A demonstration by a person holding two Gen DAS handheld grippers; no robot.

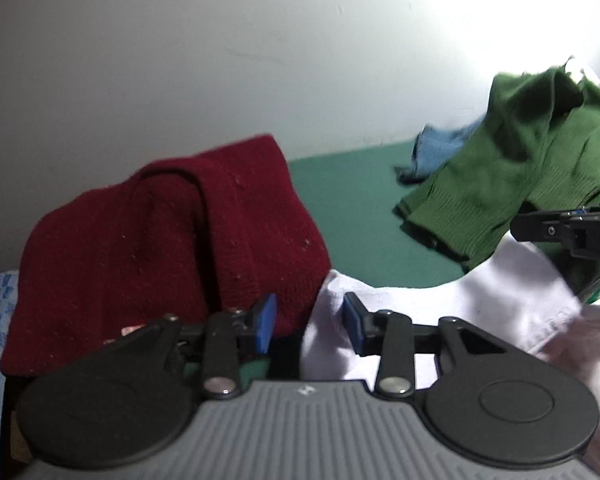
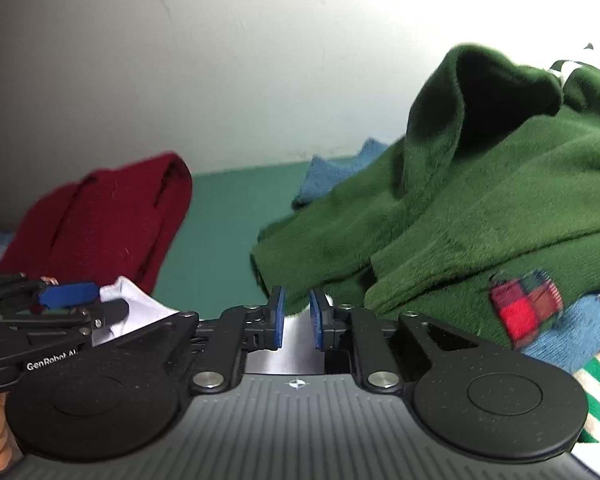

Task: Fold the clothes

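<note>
Both grippers, left gripper and right gripper, jaws spread, flank the white garment, seemingly mid-fold; pinching its edges seems next.

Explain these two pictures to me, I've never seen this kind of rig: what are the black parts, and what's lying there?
No robot here: a person carries one hand-held gripper per hand, each with a camera looking along its two blue-padded fingers. The left hand-held gripper is open, reaching at a white garment beside a dark red sweater. The right hand-held gripper is also open, near a green sweater piled on blue knitwear. All lie on a green surface. Nothing looks gripped.
</note>
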